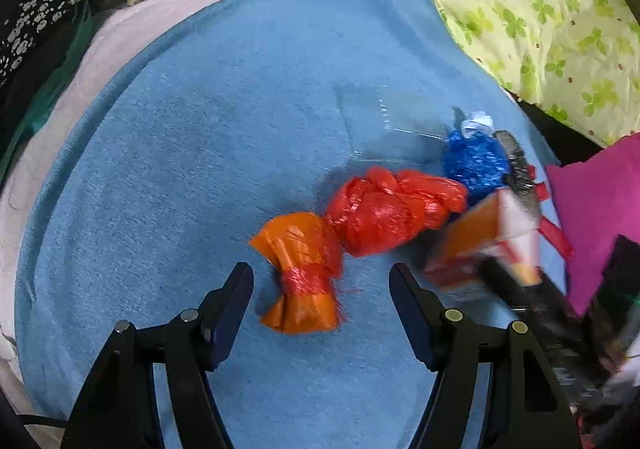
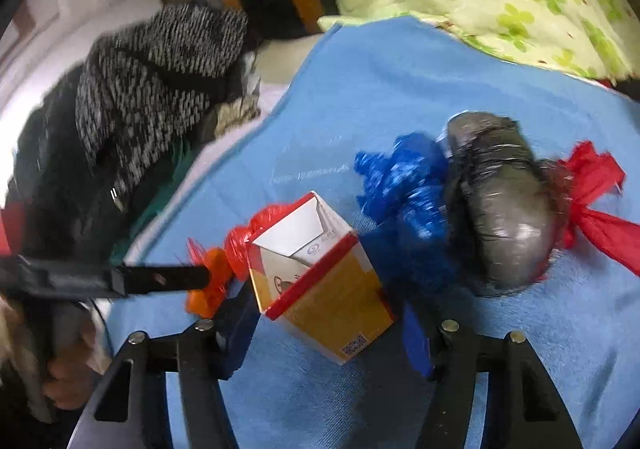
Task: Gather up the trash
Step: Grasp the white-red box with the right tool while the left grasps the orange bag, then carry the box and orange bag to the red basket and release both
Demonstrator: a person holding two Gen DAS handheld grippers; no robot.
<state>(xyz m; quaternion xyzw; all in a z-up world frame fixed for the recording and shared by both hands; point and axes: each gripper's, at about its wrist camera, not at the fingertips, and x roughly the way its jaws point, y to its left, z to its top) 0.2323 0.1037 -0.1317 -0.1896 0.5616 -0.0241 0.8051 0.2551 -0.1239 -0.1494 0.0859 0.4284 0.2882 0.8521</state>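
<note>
- The right gripper (image 2: 320, 333) had its jaws closed in on a yellow-and-red cardboard carton with a torn-open white top (image 2: 320, 277). Both pads sat against the box's sides, so it looked gripped, probably as the stiffest piece of trash to lift first.
- The left gripper (image 1: 322, 281) stood wide, holding nothing. A small orange plastic bundle cinched with a red tie (image 1: 301, 273) lay in the gap without touching either pad, apparently lined up as the next pick.
- At one o'clock from that bundle, touching it, lay a knotted red plastic bag (image 1: 384, 209).
- Further toward two o'clock sat a crumpled blue plastic bag with a white knot (image 1: 474, 161).
- In the right wrist view, at two o'clock from the carton, a grey-black wrapped lump trailing red plastic strips (image 2: 500, 201) rested beside the blue bag.
- All the trash lay clustered on a blue fleece blanket (image 1: 200, 129), a soft base likely to sag under a press.
- A green clover-print quilt (image 1: 540, 9) bordered it at one o'clock.
</note>
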